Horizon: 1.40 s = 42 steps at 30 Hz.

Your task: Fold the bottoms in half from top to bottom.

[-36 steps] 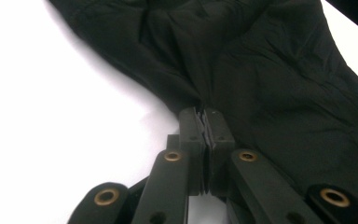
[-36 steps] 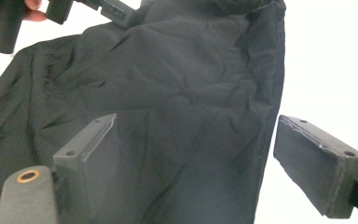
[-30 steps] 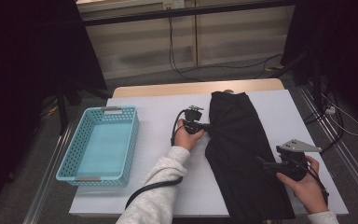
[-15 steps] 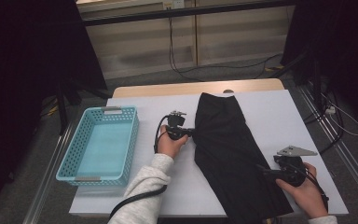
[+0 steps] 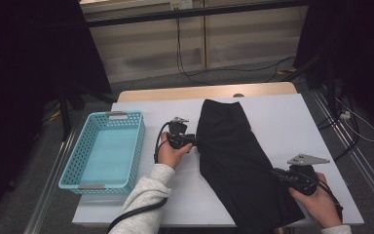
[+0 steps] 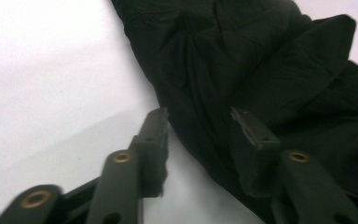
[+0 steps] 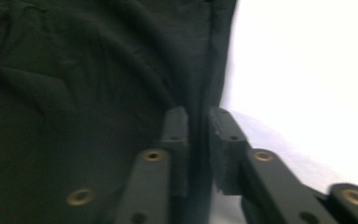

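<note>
One black garment [image 5: 238, 161] lies folded along the white table [image 5: 292, 122]. The right gripper [image 7: 198, 123] (jaws just closing) pinches its edge; the left gripper [image 6: 200, 121], just opening, straddles its other edge unclamped.

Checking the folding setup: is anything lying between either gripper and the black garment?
Nothing visible. The left gripper sits at the left edge of the black garment, its jaws just opened, apart astride the edge. The right gripper has just closed its jaws on the cloth's right edge. Only bare white table lies around.
</note>
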### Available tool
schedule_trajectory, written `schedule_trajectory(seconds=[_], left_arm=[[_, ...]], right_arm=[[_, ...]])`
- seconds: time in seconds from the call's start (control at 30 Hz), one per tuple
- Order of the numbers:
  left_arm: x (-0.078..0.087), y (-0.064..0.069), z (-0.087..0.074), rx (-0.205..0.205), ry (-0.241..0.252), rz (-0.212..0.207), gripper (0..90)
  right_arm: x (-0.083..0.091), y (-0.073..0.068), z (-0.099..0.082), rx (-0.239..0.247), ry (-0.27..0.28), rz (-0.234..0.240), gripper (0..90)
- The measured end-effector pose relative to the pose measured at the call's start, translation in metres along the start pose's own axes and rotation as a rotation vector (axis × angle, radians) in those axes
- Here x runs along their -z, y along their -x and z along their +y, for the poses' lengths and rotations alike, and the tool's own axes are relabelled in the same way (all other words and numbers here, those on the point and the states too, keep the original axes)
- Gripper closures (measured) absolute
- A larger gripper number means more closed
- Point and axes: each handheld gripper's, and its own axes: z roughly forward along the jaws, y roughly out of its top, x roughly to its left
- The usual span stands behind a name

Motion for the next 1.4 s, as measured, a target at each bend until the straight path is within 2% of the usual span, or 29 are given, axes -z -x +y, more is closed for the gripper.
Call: schedule_trajectory(seconds=[0.03, 0.1, 0.17, 0.2, 0.23, 0.33, 0.4, 0.53, 0.57, 0.6, 0.7, 0.8, 0.83, 0.9, 0.97, 1.23, 1.3, 1.4], left_arm=[[-0.001, -0.001, 0.001, -0.010, -0.007, -0.002, 52.4], [-0.005, -0.001, 0.002, 0.011, 0.009, 0.000, 44.1], [-0.006, -0.003, 0.003, -0.005, -0.003, 0.013, 37.8], [-0.008, -0.003, 0.005, 0.014, 0.008, 0.010, 36.6], [-0.009, -0.005, 0.006, 0.005, 0.000, 0.012, 35.0], [-0.015, -0.006, 0.009, 0.014, -0.002, 0.020, 30.2], [-0.019, -0.007, 0.011, 0.014, -0.008, 0.026, 28.2], [-0.030, -0.004, 0.017, 0.017, 0.002, 0.028, 26.8], [-0.031, -0.003, 0.018, 0.006, -0.001, 0.034, 27.3], [-0.034, -0.001, 0.020, -0.002, 0.003, 0.043, 28.3], [-0.039, 0.003, 0.022, 0.011, 0.014, 0.032, 39.4], [-0.041, 0.007, 0.023, -0.005, -0.016, 0.033, 65.0], [-0.041, 0.008, 0.023, 0.006, -0.023, 0.033, 74.2], [-0.040, 0.007, 0.022, 0.054, -0.038, 0.018, 85.6], [-0.035, 0.005, 0.019, 0.077, -0.035, 0.022, 87.7], [0.007, -0.008, 0.002, 0.109, -0.018, 0.070, 88.0], [0.018, -0.009, -0.007, 0.105, -0.012, 0.099, 88.0], [0.031, -0.011, -0.018, 0.102, -0.006, 0.119, 88.0]], right_arm=[[0.000, 0.000, 0.000, 0.002, -0.002, 0.013, 87.5], [0.000, 0.001, 0.001, 0.011, -0.005, 0.023, 88.4], [0.003, 0.004, 0.001, 0.005, -0.017, 0.032, 88.7], [0.005, 0.006, 0.001, 0.006, -0.021, 0.031, 88.7], [0.007, 0.009, 0.000, 0.007, -0.030, 0.029, 88.8], [0.014, 0.019, -0.002, 0.006, -0.037, -0.003, 88.9], [0.018, 0.025, -0.004, -0.012, -0.032, -0.004, 88.9], [0.021, 0.026, -0.007, -0.016, -0.026, 0.005, 88.7], [0.020, 0.025, -0.007, -0.014, -0.027, 0.004, 88.7], [0.020, 0.025, -0.007, -0.013, -0.028, 0.005, 88.6], [0.019, 0.022, -0.006, 0.000, -0.027, 0.007, 88.5], [0.019, 0.020, -0.005, 0.007, -0.025, 0.004, 88.5], [0.018, 0.020, -0.005, 0.009, -0.026, 0.003, 88.5], [0.018, 0.019, -0.004, 0.009, -0.024, 0.005, 88.4], [0.017, 0.018, -0.004, 0.011, -0.023, 0.005, 88.3], [0.007, 0.012, 0.003, 0.025, -0.004, 0.003, 87.8], [0.002, 0.008, 0.007, 0.040, -0.005, 0.001, 87.6], [-0.006, 0.005, 0.014, 0.056, -0.001, -0.005, 87.7]])
